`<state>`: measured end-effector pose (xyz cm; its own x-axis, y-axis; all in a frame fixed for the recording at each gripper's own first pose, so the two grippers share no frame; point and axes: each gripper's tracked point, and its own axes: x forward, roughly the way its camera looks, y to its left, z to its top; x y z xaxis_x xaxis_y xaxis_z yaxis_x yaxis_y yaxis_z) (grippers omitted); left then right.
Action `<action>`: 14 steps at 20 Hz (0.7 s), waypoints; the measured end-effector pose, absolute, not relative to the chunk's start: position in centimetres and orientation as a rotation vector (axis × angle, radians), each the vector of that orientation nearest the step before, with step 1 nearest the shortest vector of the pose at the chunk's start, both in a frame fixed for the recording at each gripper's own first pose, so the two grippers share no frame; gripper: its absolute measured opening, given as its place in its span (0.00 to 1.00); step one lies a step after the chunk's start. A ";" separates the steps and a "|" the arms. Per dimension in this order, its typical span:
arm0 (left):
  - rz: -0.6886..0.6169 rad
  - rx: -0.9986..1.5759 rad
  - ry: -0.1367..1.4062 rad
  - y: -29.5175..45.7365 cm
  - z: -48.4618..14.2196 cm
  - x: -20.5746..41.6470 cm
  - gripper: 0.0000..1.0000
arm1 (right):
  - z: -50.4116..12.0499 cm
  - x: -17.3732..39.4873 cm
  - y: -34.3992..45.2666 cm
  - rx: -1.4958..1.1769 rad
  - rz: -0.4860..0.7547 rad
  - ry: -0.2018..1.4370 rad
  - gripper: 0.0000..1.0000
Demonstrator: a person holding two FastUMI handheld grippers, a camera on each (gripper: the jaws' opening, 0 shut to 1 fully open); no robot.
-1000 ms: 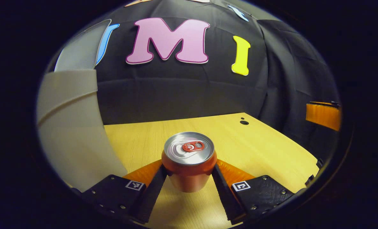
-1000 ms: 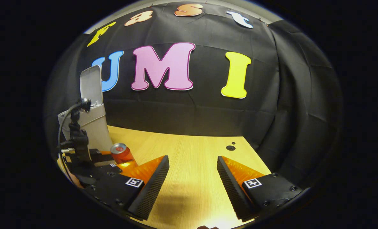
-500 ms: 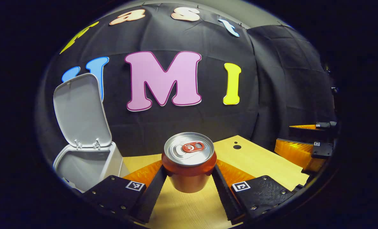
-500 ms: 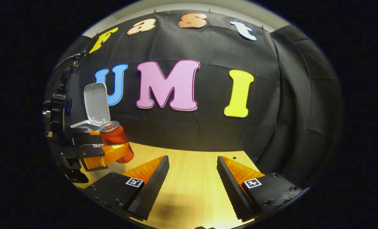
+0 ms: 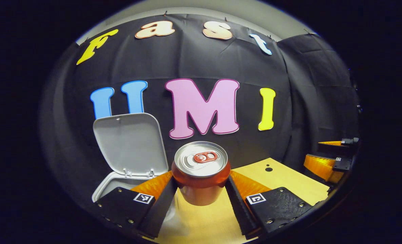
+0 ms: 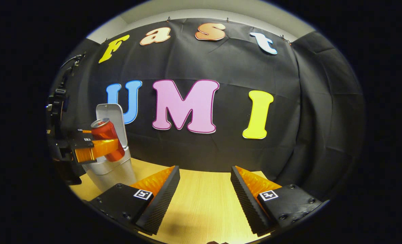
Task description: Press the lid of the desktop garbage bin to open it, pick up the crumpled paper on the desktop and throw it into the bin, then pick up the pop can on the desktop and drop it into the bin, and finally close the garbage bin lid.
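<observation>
The wooden desktop (image 5: 289, 176) runs back to the black cloth wall, and the garbage bin (image 6: 109, 169) stands at about nine o'clock in the right gripper view, its lid (image 5: 129, 142) tipped up and open. I am on the can step: my left gripper (image 5: 201, 189) is clamped on the pop can (image 5: 201, 173), both fingers pressing its sides, the can upright and lifted clear of the desk. In the left gripper view the bin's open mouth sits at about eight o'clock, just beside the can. My right gripper (image 6: 202, 189) hangs with its jaws spread and nothing between them. I judge the next move calls for carrying the can over the opening, then releasing it squarely.
</observation>
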<state>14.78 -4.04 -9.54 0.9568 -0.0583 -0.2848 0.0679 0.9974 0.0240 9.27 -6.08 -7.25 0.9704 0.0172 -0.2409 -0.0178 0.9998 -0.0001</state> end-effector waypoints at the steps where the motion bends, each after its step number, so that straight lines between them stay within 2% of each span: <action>1: -0.044 0.040 0.292 -2.8 -9.6 14.7 0.84 | -7.0 9.1 -5.9 -0.007 0.019 0.243 0.98; 14: 0.100 0.069 0.360 8.2 -14.8 15.7 0.85 | -5.5 6.2 -5.9 -0.001 -0.038 0.241 0.98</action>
<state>15.66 8.24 -14.78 0.9311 0.1099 -0.3478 -0.0854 0.9927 0.0851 6.18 -5.92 -5.47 0.9703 -0.0373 -0.2388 0.0370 0.9993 -0.0058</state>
